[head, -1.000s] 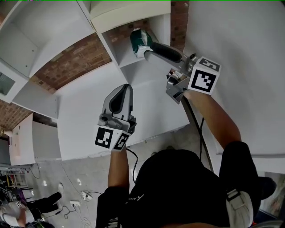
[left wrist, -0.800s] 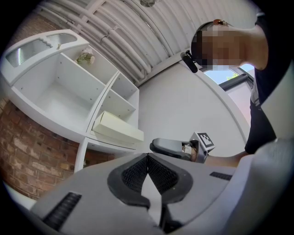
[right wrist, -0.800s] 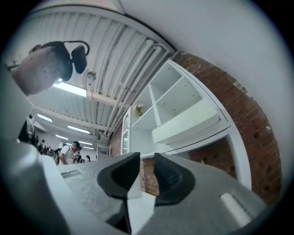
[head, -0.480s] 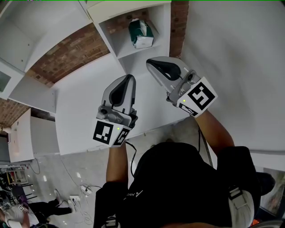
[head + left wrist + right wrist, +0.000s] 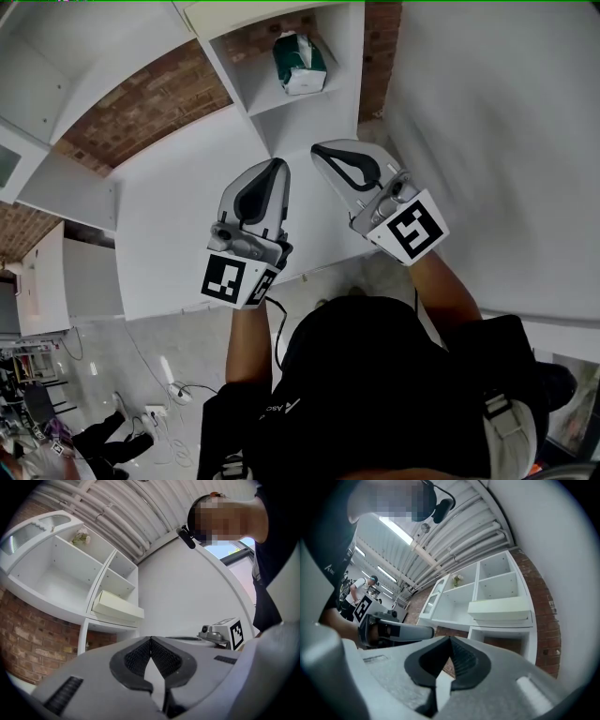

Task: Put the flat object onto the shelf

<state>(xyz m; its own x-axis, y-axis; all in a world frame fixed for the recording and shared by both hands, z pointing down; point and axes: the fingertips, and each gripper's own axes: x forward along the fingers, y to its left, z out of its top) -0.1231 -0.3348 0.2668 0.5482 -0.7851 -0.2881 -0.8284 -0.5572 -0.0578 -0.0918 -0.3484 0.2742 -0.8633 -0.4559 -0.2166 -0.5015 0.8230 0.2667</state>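
Pkg (image 5: 300,62) in cubby (image 5: 343,54), white end outward

flat object (image 5: 300,63) lies in a shelf (image 5: 281,105) compartment (box (image 5: 251,15) in the one above).

No word or number can be read anywhere. The left marker cube (image 5: 232,281) on the left gripper (image 5: 274,167) and the right marker cube (image 5: 411,228) on the right gripper (image 5: 321,150) bear only black-and-white square patterns, with no letters. The white lettering (image 5: 279,409) on the person's black shirt (image 5: 375,394) and the print on the green-and-white packet (image 5: 298,61) on the shelf (image 5: 277,101) are too small to make out.
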